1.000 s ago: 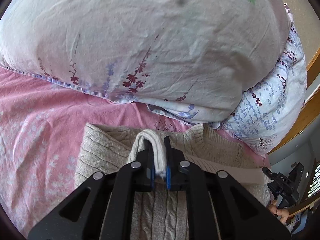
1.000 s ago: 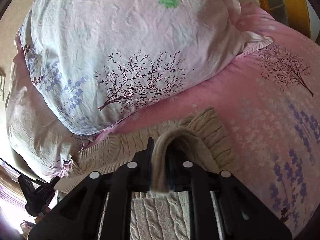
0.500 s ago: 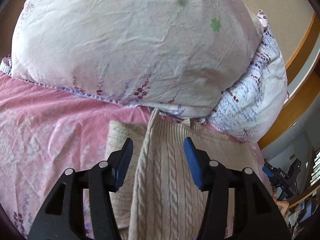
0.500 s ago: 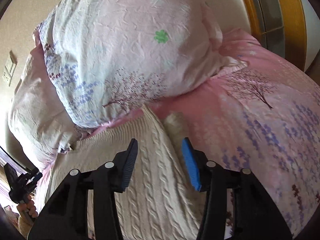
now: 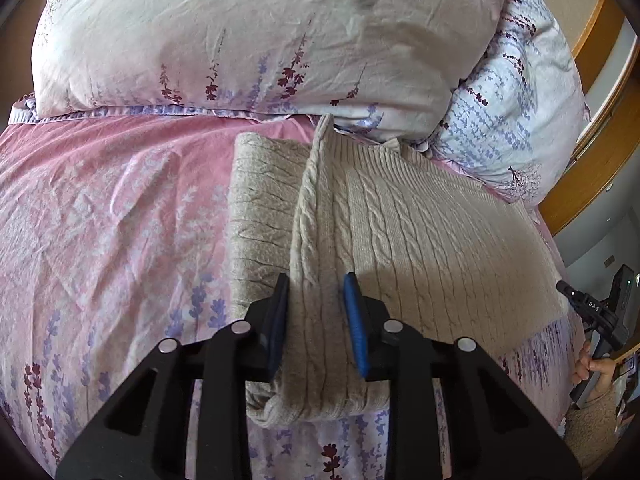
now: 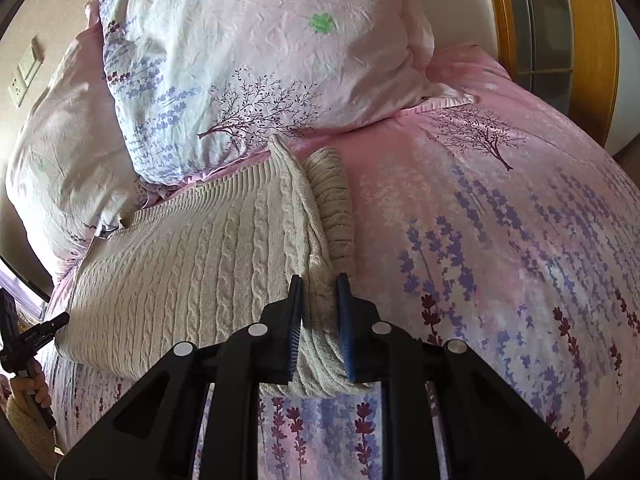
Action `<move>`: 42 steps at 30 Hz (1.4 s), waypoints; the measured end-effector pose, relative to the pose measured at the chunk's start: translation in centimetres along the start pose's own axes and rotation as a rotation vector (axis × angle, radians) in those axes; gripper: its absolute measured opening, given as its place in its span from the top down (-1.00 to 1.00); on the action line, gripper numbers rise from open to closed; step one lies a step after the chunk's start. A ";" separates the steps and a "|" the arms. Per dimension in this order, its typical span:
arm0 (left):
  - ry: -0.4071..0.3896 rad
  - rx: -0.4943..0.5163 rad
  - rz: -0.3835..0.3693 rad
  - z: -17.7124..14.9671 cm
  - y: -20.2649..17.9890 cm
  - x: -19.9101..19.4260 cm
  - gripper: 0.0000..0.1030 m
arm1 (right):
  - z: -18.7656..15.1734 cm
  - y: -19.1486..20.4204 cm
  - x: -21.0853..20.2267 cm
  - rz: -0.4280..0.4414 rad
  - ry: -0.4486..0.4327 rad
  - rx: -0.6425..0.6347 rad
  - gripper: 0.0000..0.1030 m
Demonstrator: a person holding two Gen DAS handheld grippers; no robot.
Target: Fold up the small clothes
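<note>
A beige cable-knit sweater point(image 5: 420, 232) lies folded on the pink bedspread point(image 5: 100, 220), its far edge against the pillows. My left gripper point(image 5: 316, 308) straddles the raised fold at the sweater's near left corner, jaws partly open with the knit between the blue pads. The sweater also shows in the right wrist view point(image 6: 192, 264). My right gripper point(image 6: 320, 304) straddles the near right corner fold, jaws closing narrowly on the knit. A folded sleeve point(image 6: 332, 204) lies along the right edge.
Two large floral pillows point(image 5: 260, 32) point(image 6: 260, 48) stand just behind the sweater. A wooden headboard or frame point(image 6: 592, 48) is at the right. The floral pink bedspread point(image 6: 500, 240) spreads to both sides.
Both grippers let go of the sweater's far edge, opened, and drew back to the near edge. Now their jaws are narrowing around the near corner folds.
</note>
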State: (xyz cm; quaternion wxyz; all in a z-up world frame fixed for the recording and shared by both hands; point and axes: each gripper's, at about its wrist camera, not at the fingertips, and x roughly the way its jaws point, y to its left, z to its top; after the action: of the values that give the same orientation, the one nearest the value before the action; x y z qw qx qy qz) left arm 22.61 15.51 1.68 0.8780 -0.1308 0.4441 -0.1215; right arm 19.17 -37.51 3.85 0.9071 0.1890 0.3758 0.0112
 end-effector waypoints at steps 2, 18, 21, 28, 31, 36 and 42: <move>-0.004 0.002 0.002 -0.1 -0.2 -0.1 0.49 | 0.0 0.2 0.0 -0.009 0.012 -0.010 0.64; 0.011 0.051 -0.054 0.0 0.7 -1.6 0.87 | -1.5 0.6 -2.8 -0.047 -0.035 0.010 0.84; 0.024 0.024 -0.078 -0.7 1.4 -0.6 0.86 | -1.8 -0.1 -0.8 -0.079 0.021 0.032 0.83; -0.069 0.012 -0.066 -0.7 1.1 -3.2 0.68 | -0.3 2.6 -3.2 -0.099 -0.103 -0.048 0.33; -0.144 0.075 -0.038 -0.5 -0.9 -4.3 0.39 | 0.2 5.5 -3.1 -0.038 -0.114 -0.140 0.26; -0.140 0.198 -0.037 -0.6 -4.6 -2.9 0.17 | 0.4 9.4 0.2 -0.005 -0.048 -0.253 0.27; -0.032 0.201 -0.004 -1.3 -4.6 0.6 0.17 | 1.7 8.5 6.2 -0.001 0.075 -0.193 0.24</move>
State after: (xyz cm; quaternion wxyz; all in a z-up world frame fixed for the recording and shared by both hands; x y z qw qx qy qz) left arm 21.43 10.81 2.05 0.8934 -0.0447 0.4154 -0.1650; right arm 25.85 -29.14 3.71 0.9064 0.0999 0.4070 0.0540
